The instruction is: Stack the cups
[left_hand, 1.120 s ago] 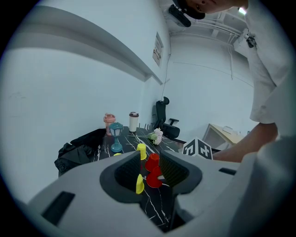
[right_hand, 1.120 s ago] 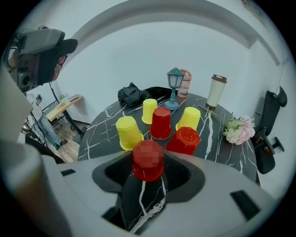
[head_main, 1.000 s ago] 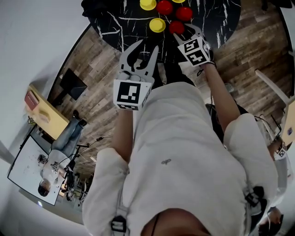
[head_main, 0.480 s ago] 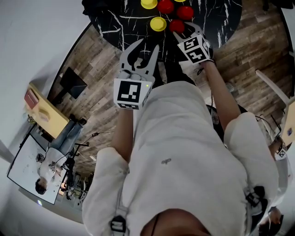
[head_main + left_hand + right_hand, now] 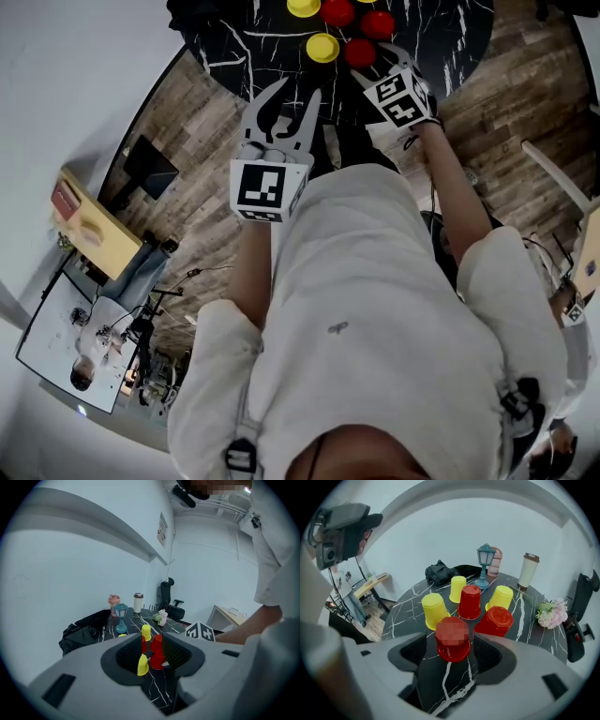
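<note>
On the black marbled tabletop (image 5: 417,620), six upturned cups stand clustered on the near side of a teal lantern (image 5: 485,565). Closest to the lantern, just in front of its base, are a yellow cup (image 5: 458,588) and a red cup (image 5: 469,602), side by side. A second yellow cup (image 5: 500,597) stands a little to the lantern's right as the right gripper view shows it, and a third yellow cup (image 5: 434,610) sits further out to the left. Another red cup (image 5: 496,620) comes next. The red cup farthest from the lantern (image 5: 453,637) stands on the tabletop between the jaws of the right claw (image 5: 377,66). Those jaws are opening, with a pad on either side of the cup but neither pressing on it. The left claw (image 5: 292,97) hangs well back from the lantern, by the tabletop's near edge, with its jaws apart and nothing between them. Just behind the lantern is a pink bottle (image 5: 497,560), with a lidded tumbler (image 5: 528,570) to the lantern's right and a bunch of flowers (image 5: 551,613) beyond that.
</note>
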Demonstrator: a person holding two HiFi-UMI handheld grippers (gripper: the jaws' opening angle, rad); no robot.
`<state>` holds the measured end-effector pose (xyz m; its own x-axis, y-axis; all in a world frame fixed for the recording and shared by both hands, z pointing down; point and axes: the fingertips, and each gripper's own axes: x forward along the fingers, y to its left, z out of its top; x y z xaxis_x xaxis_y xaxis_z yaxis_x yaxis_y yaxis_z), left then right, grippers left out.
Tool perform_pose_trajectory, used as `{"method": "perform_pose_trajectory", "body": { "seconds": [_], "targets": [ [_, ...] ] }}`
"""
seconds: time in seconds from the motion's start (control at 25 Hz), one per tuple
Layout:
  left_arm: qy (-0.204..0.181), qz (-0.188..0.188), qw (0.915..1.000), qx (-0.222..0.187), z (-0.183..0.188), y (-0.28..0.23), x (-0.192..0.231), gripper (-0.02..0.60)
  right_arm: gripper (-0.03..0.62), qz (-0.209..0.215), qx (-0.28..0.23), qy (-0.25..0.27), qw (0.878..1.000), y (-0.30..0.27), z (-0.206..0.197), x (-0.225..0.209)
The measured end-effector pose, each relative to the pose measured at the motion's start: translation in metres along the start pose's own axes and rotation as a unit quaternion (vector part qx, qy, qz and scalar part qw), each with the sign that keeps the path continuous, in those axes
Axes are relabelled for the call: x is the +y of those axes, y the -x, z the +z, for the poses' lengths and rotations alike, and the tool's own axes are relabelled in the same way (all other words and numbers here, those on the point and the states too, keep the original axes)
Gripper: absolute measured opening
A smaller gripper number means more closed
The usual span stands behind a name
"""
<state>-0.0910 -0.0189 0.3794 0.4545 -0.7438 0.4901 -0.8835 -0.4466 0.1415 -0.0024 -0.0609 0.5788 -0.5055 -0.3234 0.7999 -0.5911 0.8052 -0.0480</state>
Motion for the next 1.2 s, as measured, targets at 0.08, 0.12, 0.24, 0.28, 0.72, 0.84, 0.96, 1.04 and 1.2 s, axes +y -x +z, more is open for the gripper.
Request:
{"method": "perform_pose_trajectory", "body": {
  "seconds": [0.08,0.12,0.24,0.28,0.72,0.84,0.96,1.04,1.2],
  "targets": [
    [0.001,0.001,1.0000,-0.001,0.000,0.000,0.001,0.126,0.334,0.008,-0.016,-0.011,1.000,0.008,0.002,-0.001],
    [0.001,0.001,1.0000,-0.001,0.000,0.000,0.002,0.126,0.334,0.010,-0.023,-0.017,1.000,0.013,0.004,-0.002],
    [0.001,-0.002,1.0000,-0.003,0.001,0.000,0.000,0.126,0.330,0.006,-0.042,-0.032,0.999,0.026,0.008,-0.010],
    [0.001,-0.003,1.0000,-0.004,0.002,-0.001,-0.001,0.126,0.320,0.001,-0.048,-0.035,0.998,0.030,0.010,-0.015],
    [-0.003,-0.005,1.0000,-0.003,0.002,0.002,-0.004,0.126,0.297,-0.058,-0.076,-0.066,0.993,0.035,0.016,-0.071],
    [-0.004,-0.003,1.0000,-0.003,0.000,0.003,-0.005,0.126,0.291,-0.067,-0.077,-0.054,0.993,0.027,0.021,-0.078],
    [-0.005,0.000,1.0000,0.000,-0.001,0.004,-0.006,0.126,0.288,-0.070,-0.080,-0.046,0.993,0.017,0.026,-0.083],
    [-0.004,0.000,1.0000,-0.002,0.000,0.004,-0.007,0.126,0.287,-0.072,-0.075,-0.041,0.994,0.011,0.028,-0.085],
    [-0.003,0.002,1.0000,-0.001,-0.002,0.006,-0.009,0.126,0.274,-0.075,-0.055,-0.036,0.995,-0.001,0.027,-0.086]
  ]
}}
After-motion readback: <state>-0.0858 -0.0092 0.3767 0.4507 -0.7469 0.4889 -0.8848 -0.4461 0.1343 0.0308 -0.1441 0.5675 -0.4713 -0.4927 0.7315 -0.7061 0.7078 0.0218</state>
